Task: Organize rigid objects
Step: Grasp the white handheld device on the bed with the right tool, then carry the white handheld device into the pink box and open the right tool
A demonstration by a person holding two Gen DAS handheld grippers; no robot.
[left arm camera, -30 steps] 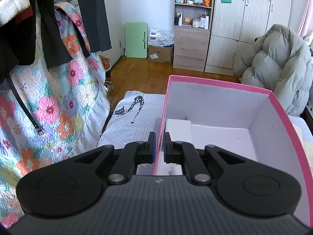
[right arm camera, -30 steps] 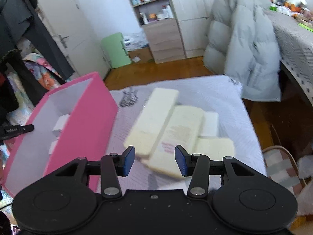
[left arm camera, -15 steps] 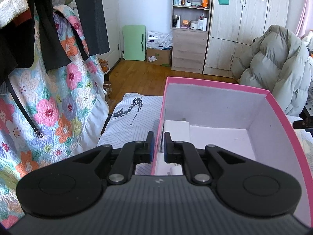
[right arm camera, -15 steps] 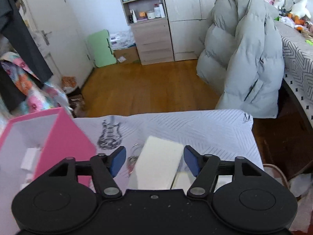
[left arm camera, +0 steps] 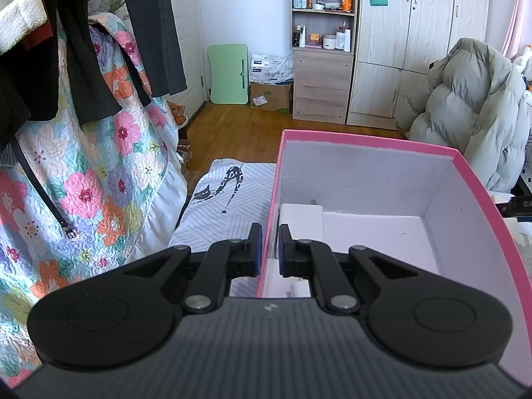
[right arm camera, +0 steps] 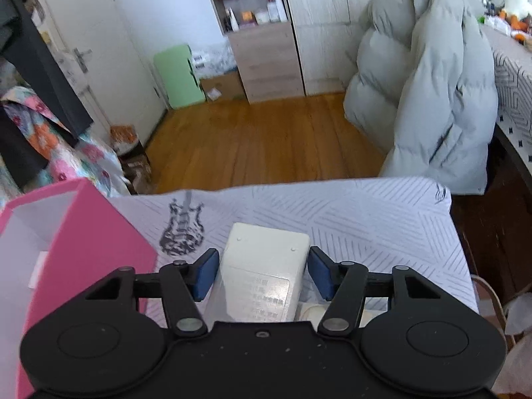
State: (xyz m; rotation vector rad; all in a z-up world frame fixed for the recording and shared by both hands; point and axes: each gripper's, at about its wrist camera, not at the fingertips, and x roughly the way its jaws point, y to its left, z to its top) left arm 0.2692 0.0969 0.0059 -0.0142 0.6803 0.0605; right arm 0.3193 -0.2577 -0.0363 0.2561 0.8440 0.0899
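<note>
Right tongs (right arm camera: 262,274) lowered, now open astride white block (right arm camera: 262,266); left tongs (left arm camera: 269,249) unchanged, pinching pink box wall (left arm camera: 271,212)

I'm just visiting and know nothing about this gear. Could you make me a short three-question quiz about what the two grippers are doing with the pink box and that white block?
1. True or false: the left gripper is clamped on the near side wall of the pink box.
2. Multiple choice: the white block between the right gripper's fingers is
A. inside the box
B. lying on the striped cloth
C. on the wooden floor
3. Fill in: the right gripper's jaws are ____, with a gap on each side of the block.

Key
1. True
2. B
3. open
</note>
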